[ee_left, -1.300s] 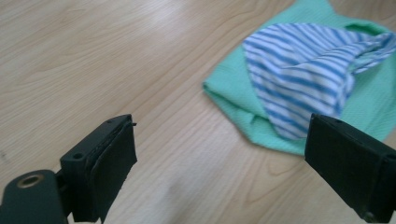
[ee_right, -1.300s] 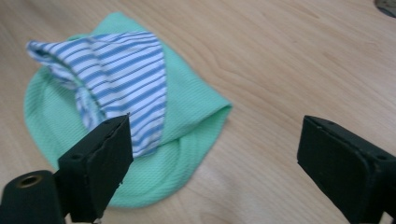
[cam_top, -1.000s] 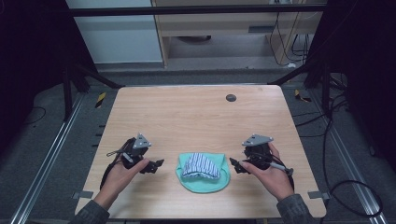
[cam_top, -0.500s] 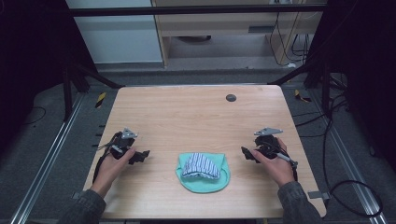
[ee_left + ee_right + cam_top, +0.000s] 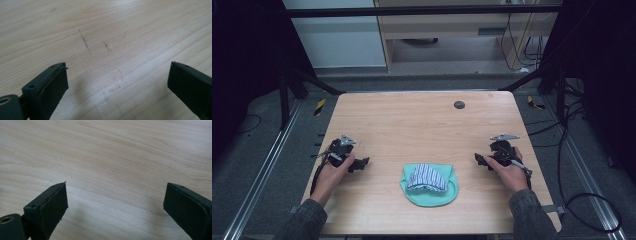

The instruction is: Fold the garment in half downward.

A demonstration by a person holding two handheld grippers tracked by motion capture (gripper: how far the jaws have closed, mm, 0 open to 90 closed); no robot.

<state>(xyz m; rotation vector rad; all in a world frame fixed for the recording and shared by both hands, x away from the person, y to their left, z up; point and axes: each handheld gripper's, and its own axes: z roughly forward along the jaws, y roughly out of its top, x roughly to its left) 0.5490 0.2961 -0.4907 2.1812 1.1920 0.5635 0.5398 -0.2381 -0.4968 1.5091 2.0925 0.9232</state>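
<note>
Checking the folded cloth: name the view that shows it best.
The high view: the teal cloth with its striped bundle lies whole between both hands. Each gripper view looks past open jaws at bare table.

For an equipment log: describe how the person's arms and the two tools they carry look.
Each hand-held gripper, left and right, is black, with a grey three-cornered plate on top and a dark trailing cable. In the gripper views the two jaws are broad black blocks with flat pads and small screw holes. Both forearms wear dark grey sleeves.
</note>
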